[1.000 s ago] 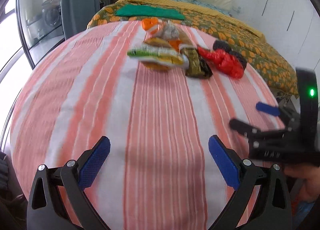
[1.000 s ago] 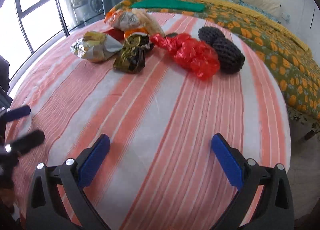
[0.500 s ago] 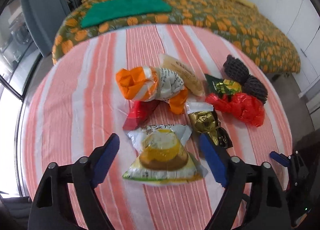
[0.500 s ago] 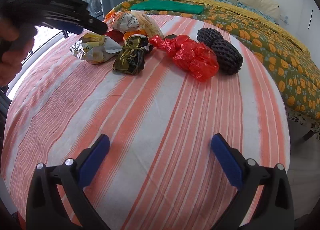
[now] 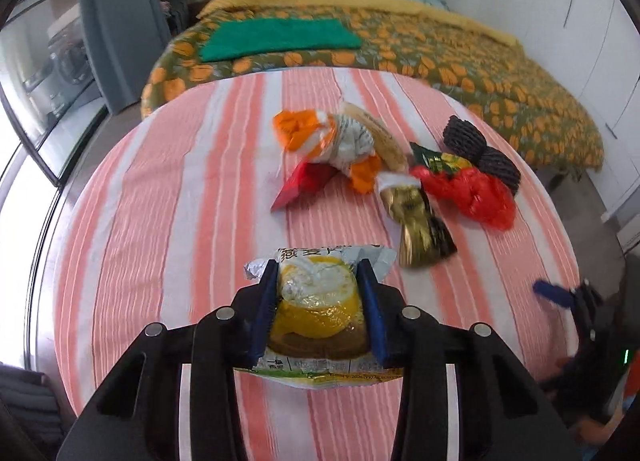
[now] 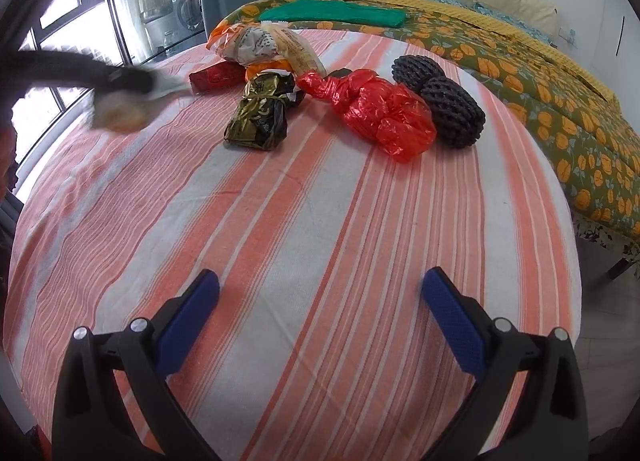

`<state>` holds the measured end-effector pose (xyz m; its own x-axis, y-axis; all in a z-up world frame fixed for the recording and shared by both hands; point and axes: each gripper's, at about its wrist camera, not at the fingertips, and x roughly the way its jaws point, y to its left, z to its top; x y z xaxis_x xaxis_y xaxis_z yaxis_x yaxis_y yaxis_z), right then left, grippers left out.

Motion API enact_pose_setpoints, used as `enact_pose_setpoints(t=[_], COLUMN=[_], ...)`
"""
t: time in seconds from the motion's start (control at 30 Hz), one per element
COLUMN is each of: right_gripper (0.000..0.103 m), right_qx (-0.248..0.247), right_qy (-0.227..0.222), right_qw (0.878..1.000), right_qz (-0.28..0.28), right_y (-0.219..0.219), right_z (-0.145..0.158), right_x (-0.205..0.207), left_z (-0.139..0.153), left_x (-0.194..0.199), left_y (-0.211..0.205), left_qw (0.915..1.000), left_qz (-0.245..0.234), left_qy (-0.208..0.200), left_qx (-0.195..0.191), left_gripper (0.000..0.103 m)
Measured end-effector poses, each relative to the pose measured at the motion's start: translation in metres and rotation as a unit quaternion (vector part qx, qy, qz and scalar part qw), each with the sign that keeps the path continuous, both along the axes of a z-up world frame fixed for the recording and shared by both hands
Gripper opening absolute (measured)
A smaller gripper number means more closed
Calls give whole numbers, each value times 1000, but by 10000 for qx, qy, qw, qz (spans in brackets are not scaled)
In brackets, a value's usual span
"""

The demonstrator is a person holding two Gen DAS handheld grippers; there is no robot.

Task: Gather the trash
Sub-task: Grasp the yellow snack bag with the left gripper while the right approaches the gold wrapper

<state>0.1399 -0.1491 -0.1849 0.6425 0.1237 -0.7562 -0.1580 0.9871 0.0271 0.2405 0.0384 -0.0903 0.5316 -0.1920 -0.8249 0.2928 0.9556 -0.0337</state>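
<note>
The left gripper (image 5: 318,301) had just been closing and clamped the yellow snack wrapper (image 5: 316,313) (6 o'clock, above the striped tablecloth (image 5: 160,221)); the right gripper (image 6: 320,313) stood wide apart, empty.

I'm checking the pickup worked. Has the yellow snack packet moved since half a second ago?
Yes. The yellow snack packet has left the pile, moving away from the gold wrapper, with the left gripper jaws just closed on it.
</note>
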Motion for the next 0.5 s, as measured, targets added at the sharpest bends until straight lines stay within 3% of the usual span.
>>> enact_pose_setpoints(t=[0.13, 0.2, 0.27, 0.37, 0.5], right_gripper=[98, 98, 99, 99, 99], right_qx=[-6, -9, -10, -2, 72], right_qy=[-4, -4, -5, -7, 3], right_qw=[10000, 10000, 10000, 10000, 10000], right_qz=[-7, -4, -5, -16, -53], right_y=[-1, -1, -1, -1, -5], right_z=[0, 0, 0, 0, 0], right_x=[0, 0, 0, 0, -2], left_z=[-28, -34, -37, -43, -57], left_x=[-54, -71, -76, -68, -57], left_y=[13, 16, 15, 12, 10], left_qw=[9997, 9992, 9991, 9993, 9997], left_qz=[132, 115, 49, 24, 65], left_qy=[-186, -385, -410, -372, -155], left_qx=[26, 43, 63, 93, 172], left_gripper=[43, 56, 80, 89, 90])
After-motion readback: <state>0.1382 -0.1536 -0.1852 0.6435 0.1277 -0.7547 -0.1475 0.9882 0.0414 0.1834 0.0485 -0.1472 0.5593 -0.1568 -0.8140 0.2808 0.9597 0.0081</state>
